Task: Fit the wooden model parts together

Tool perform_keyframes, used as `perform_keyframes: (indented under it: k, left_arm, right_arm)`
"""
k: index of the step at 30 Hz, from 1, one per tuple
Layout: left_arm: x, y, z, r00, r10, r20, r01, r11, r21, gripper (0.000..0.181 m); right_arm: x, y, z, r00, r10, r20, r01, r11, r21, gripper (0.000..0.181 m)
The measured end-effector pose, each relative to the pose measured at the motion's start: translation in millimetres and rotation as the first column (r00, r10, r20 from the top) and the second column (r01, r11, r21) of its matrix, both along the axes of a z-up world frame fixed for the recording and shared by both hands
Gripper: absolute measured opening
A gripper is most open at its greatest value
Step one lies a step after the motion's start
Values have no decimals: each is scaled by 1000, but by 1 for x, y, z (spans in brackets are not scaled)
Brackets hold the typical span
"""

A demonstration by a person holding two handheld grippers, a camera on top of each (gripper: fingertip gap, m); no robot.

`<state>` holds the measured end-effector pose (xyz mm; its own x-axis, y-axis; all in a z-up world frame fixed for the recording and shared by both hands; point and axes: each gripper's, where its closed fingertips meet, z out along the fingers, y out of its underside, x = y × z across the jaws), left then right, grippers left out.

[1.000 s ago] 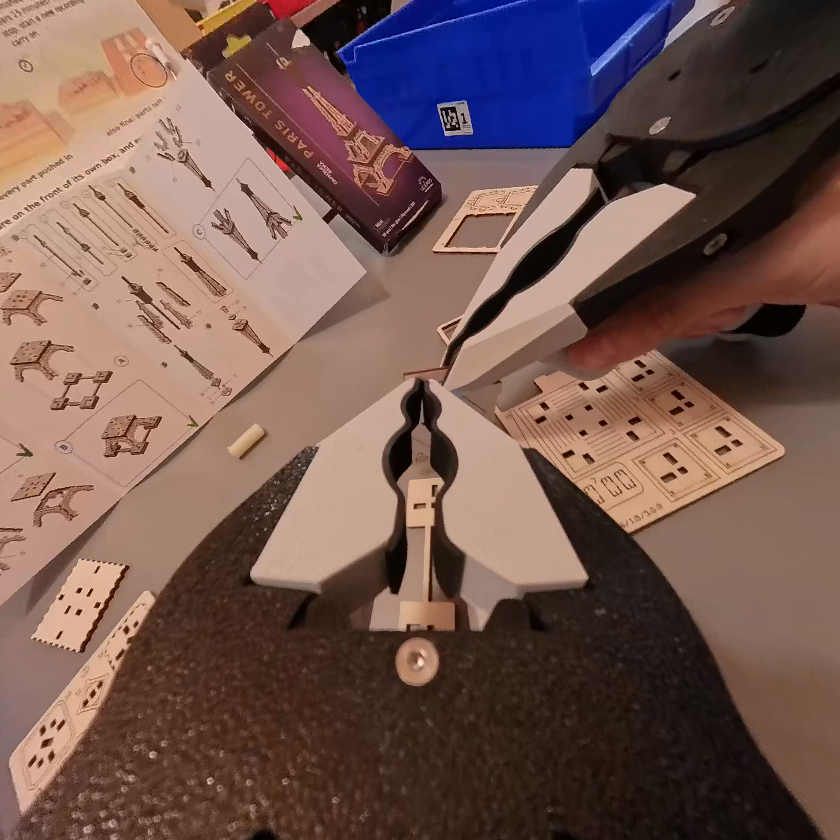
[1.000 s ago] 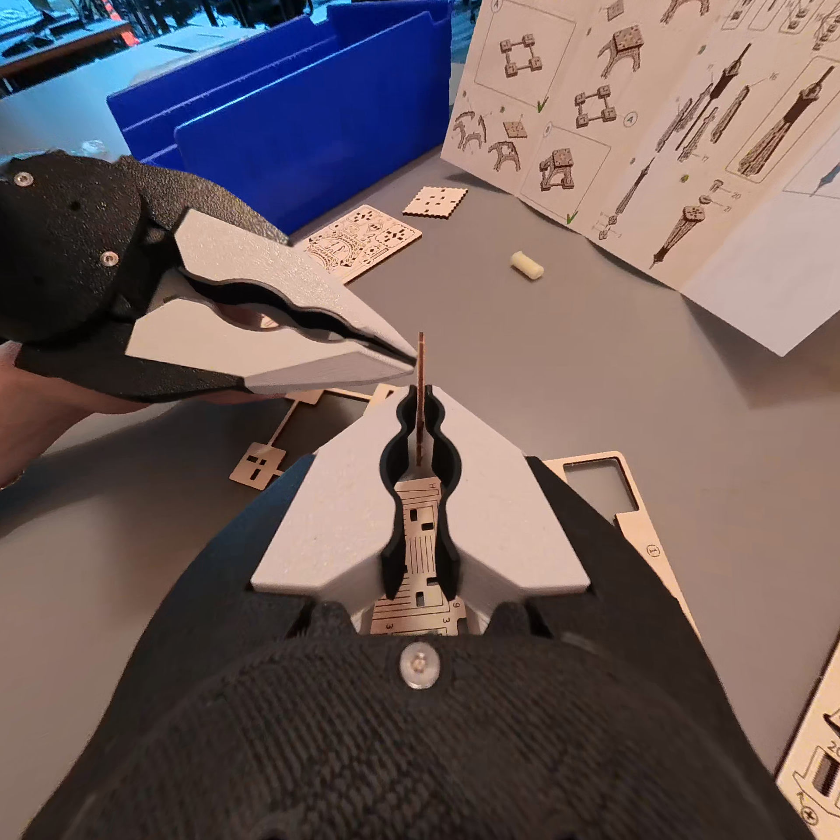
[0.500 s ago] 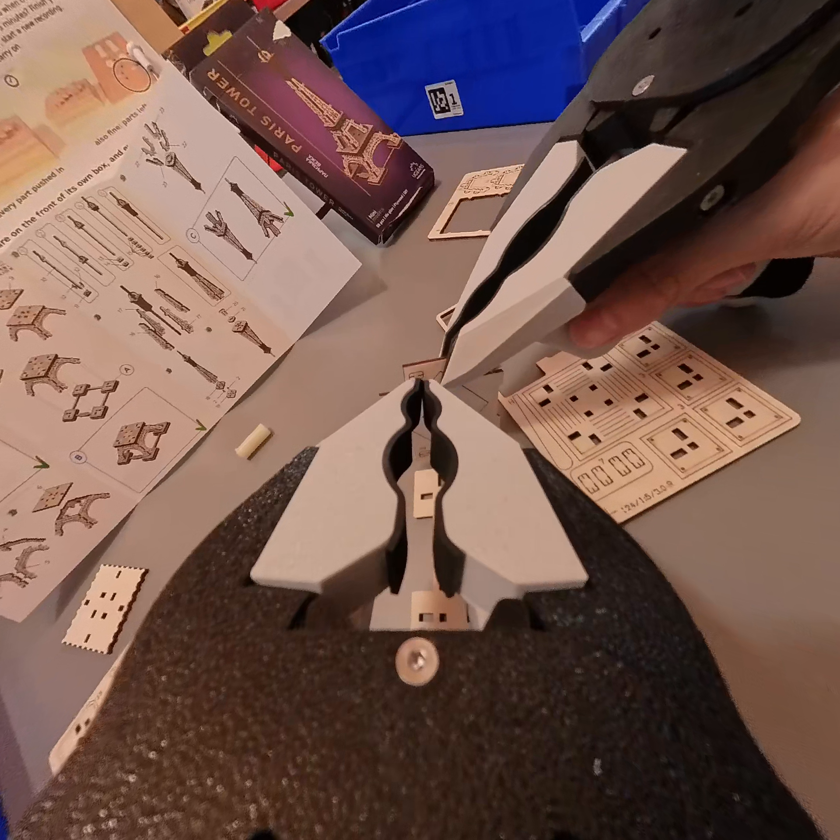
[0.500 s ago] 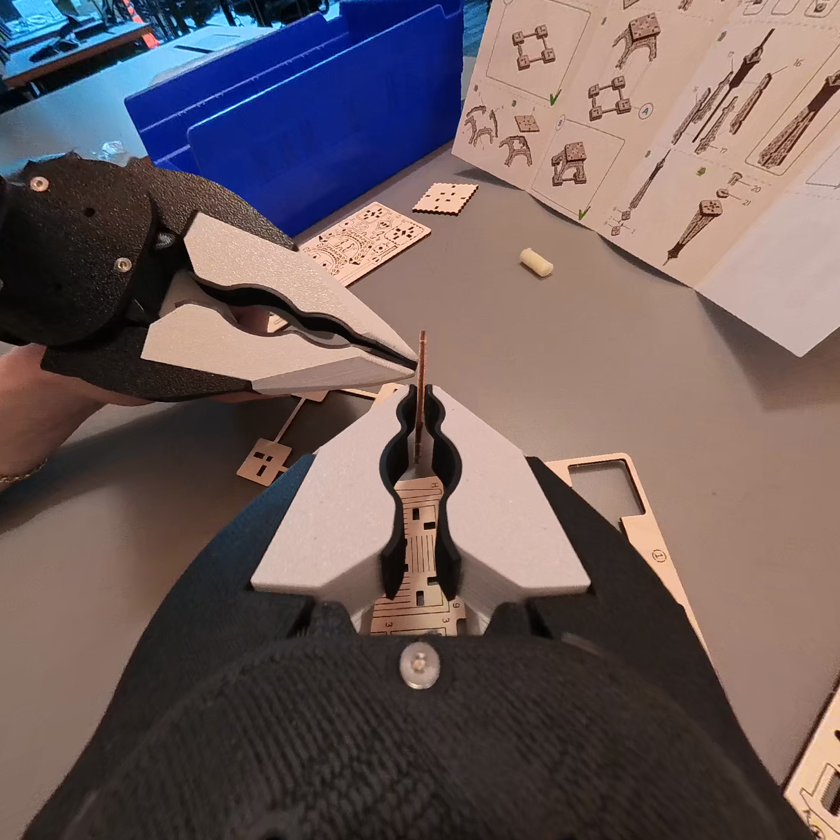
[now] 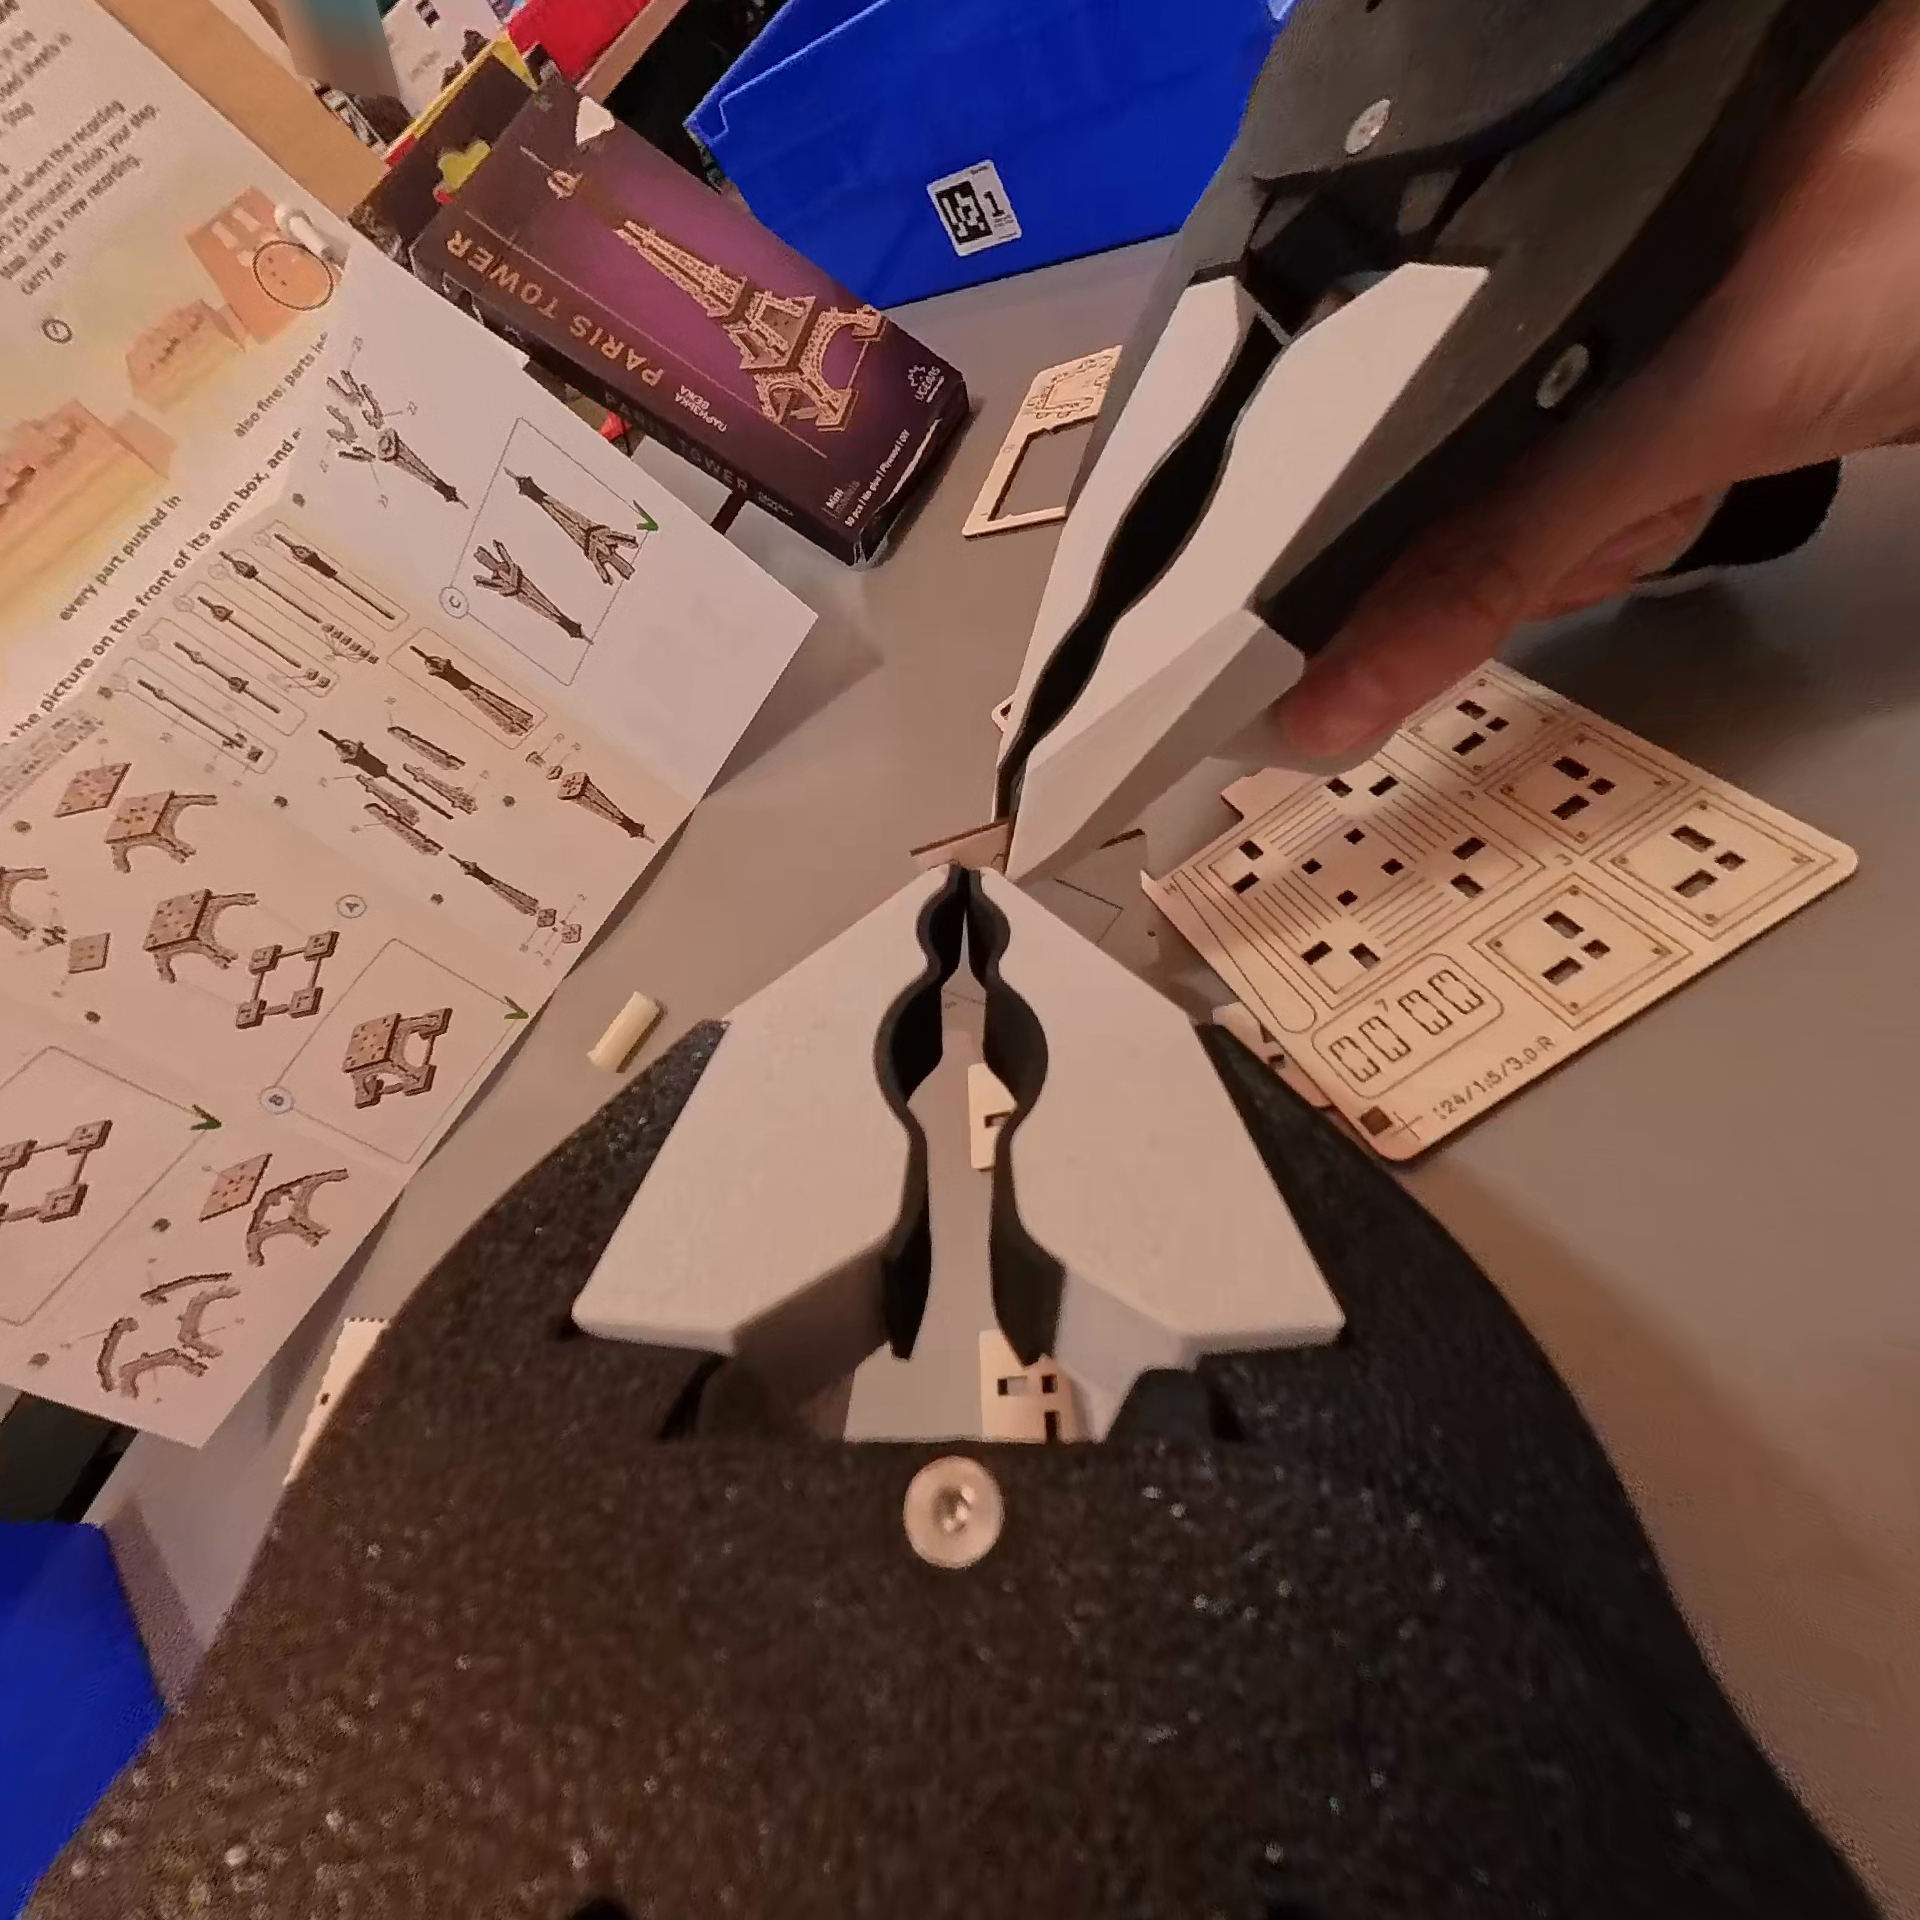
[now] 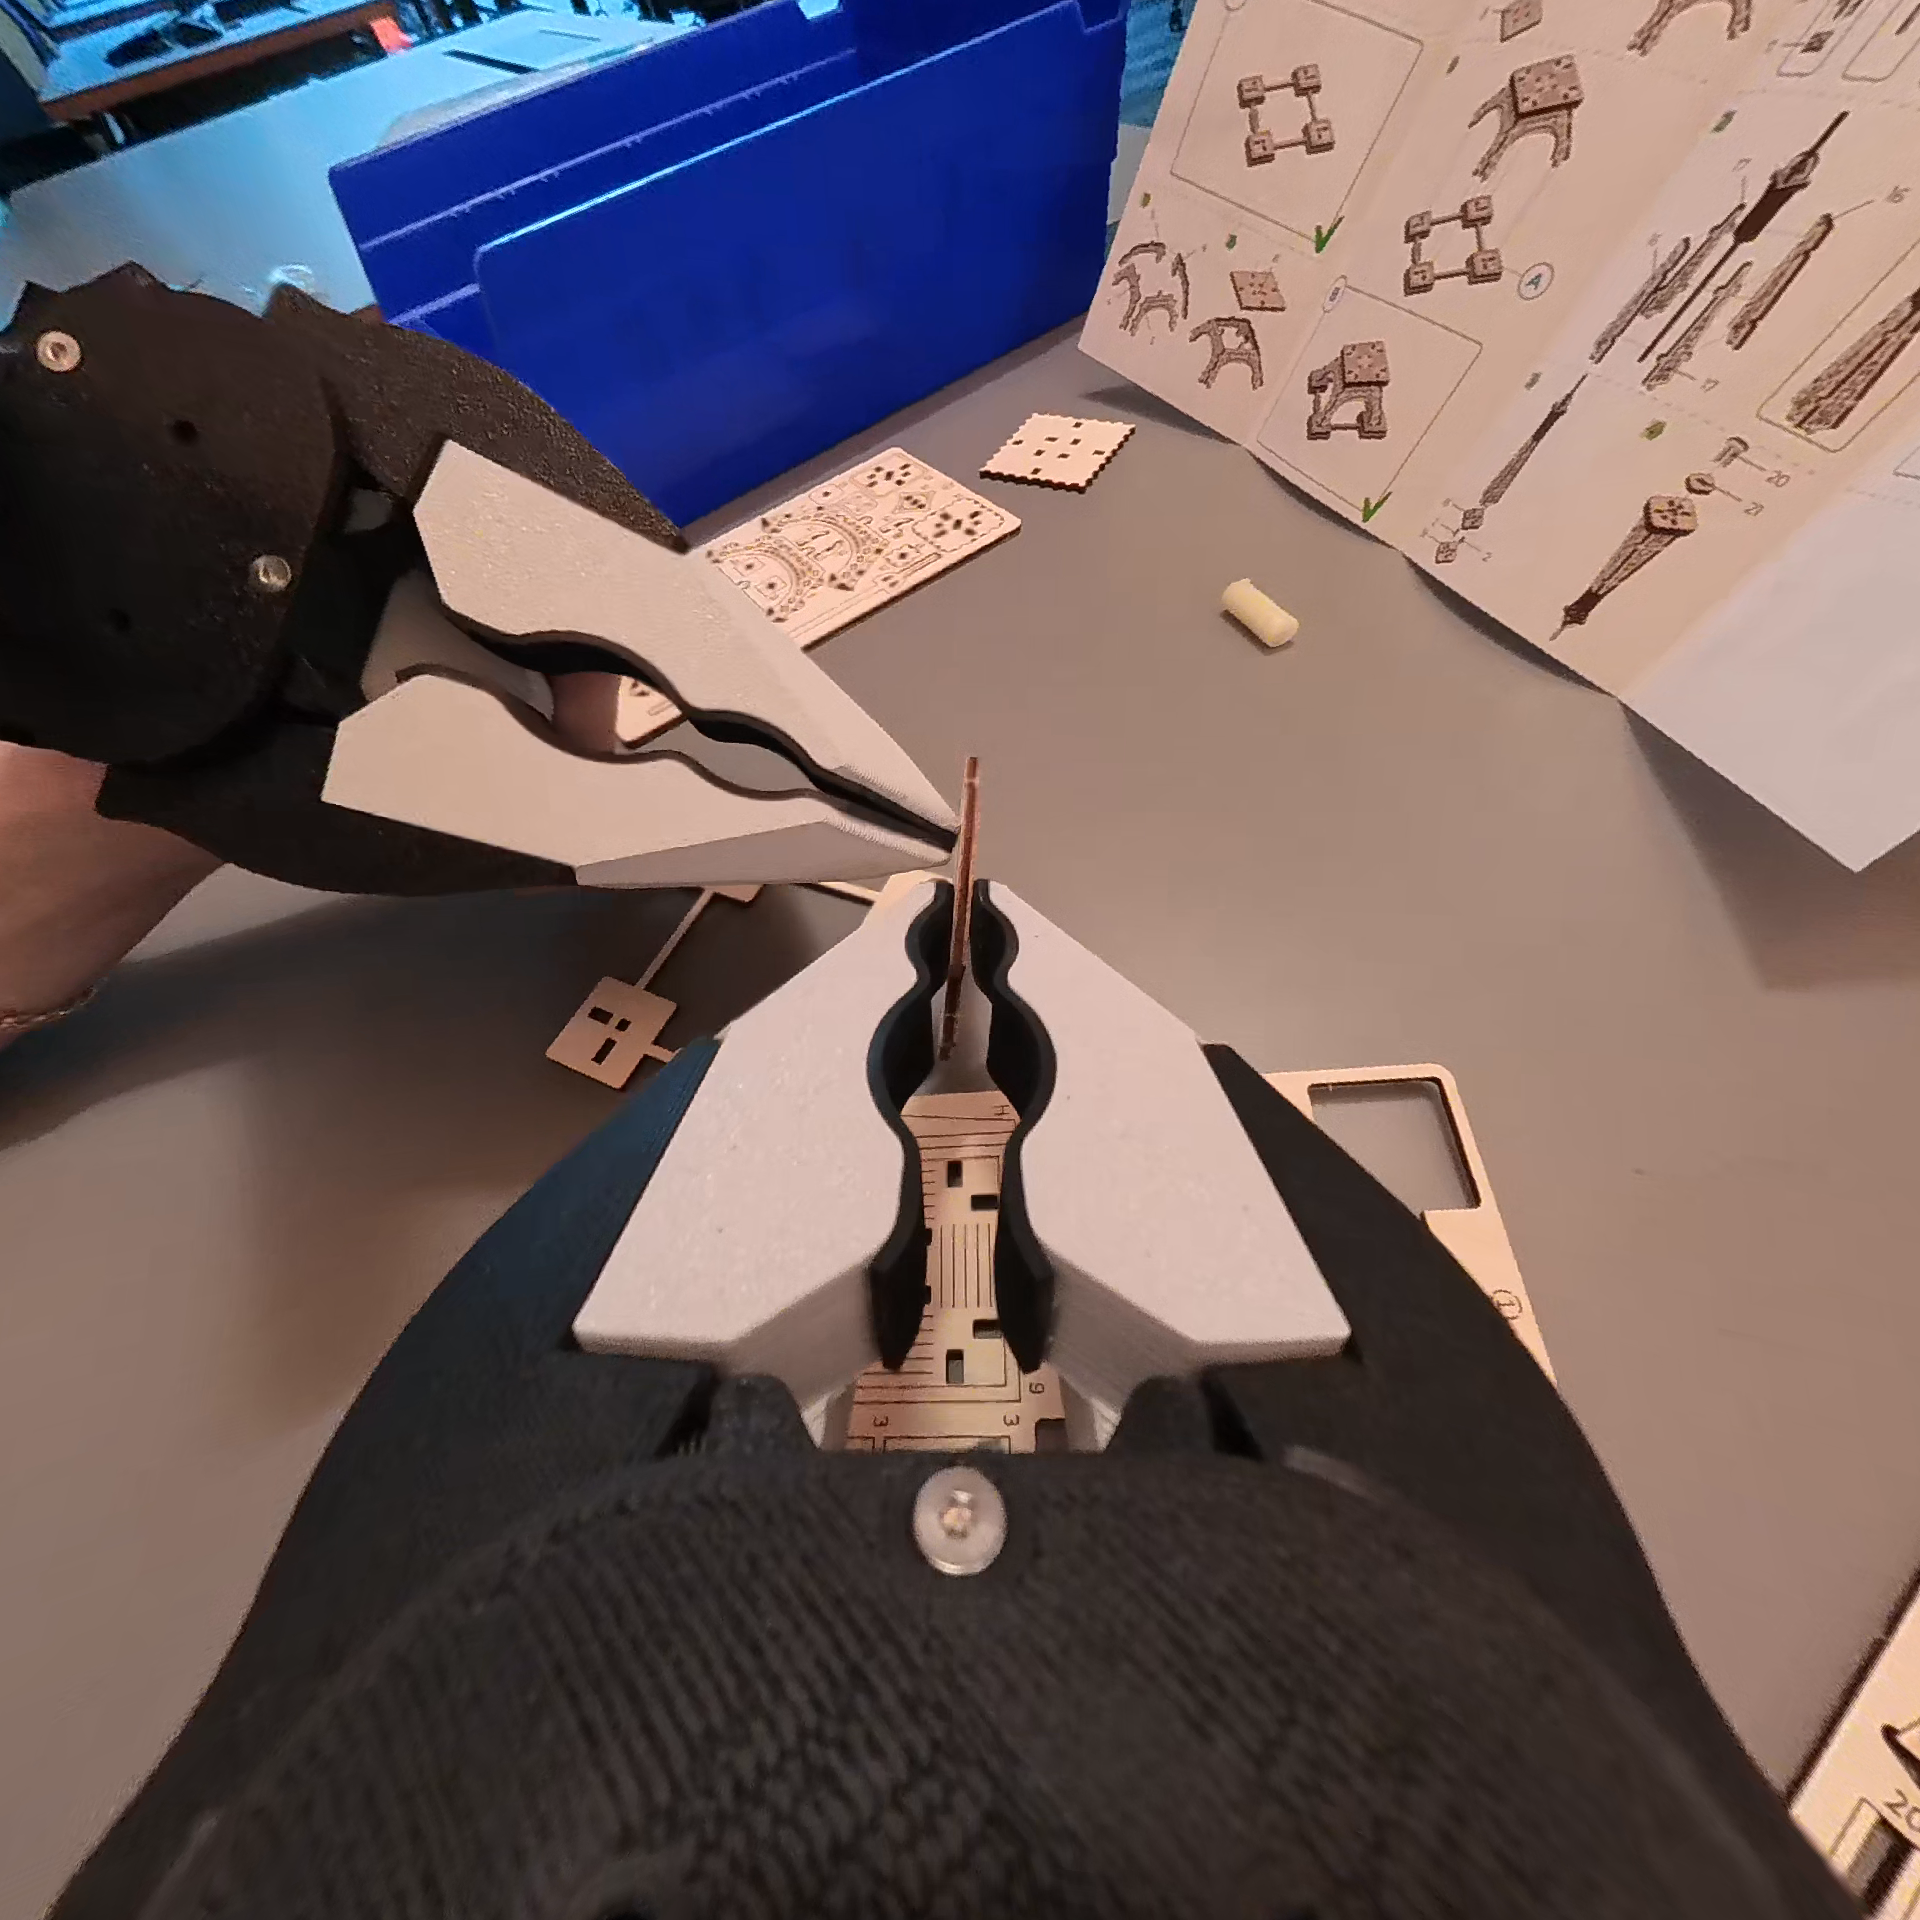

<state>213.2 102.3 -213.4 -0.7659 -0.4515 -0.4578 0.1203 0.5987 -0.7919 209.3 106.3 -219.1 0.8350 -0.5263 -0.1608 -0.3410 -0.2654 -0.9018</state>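
My right gripper (image 6: pixel 961 894) is shut on a thin wooden part (image 6: pixel 966 831), which I see edge-on standing up out of its tips. In the left wrist view this gripper (image 5: pixel 1003 842) comes down from the upper right, with the part (image 5: pixel 956 847) sticking out to the left of its tips. My left gripper (image 5: pixel 961 883) is shut, and I see nothing between its tips. Those tips (image 6: pixel 948 836) touch the left face of the held part. Both grippers hover just above the grey table (image 6: pixel 1351 935).
An instruction sheet (image 5: pixel 312 779) lies to the left, with a dark model box (image 5: pixel 707 343) and blue bins (image 5: pixel 987 114) behind it. Punched wooden sheets (image 5: pixel 1507 935) (image 6: pixel 862 540), an empty frame (image 6: pixel 1392 1143), a square plate (image 6: pixel 1058 449), a small loose piece (image 6: pixel 613 1029) and a cream cylinder (image 6: pixel 1259 613) lie around. Only a small space, under 4 cm, lies between the two pairs of fingers. Both grippers' tips are roughly 10 cm from the small loose piece (image 6: pixel 613 1029).
Both grippers stay tip to tip with the part still held. The views have shifted slightly, and the right gripper looks steeper and closer in the left wrist view.
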Motion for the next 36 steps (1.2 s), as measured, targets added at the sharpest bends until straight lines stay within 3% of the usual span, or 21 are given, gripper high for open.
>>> perform_keyframes:
  k: [1,8,14,23,36]
  left_arm:
    - [0,0,0,1000,-4,0,4,1000,5,0]
    - [-1,-1,-1,995,-94,43,92,995,48,0]
    - [-7,0,-2,958,-213,194,166,958,232,0]
    - [-18,1,-14,919,-282,277,115,862,494,22]
    - [-15,7,-12,847,-337,410,-29,743,669,16]
  right_arm:
    - [-1,0,0,1000,7,-2,-7,1000,2,1]
    - [-1,0,-1,999,45,30,-44,999,-28,1]
    - [-7,0,0,993,111,36,-110,993,-47,1]
    - [-10,0,0,990,138,42,-135,988,-71,1]
    - [-13,0,0,988,152,18,-151,987,-50,1]
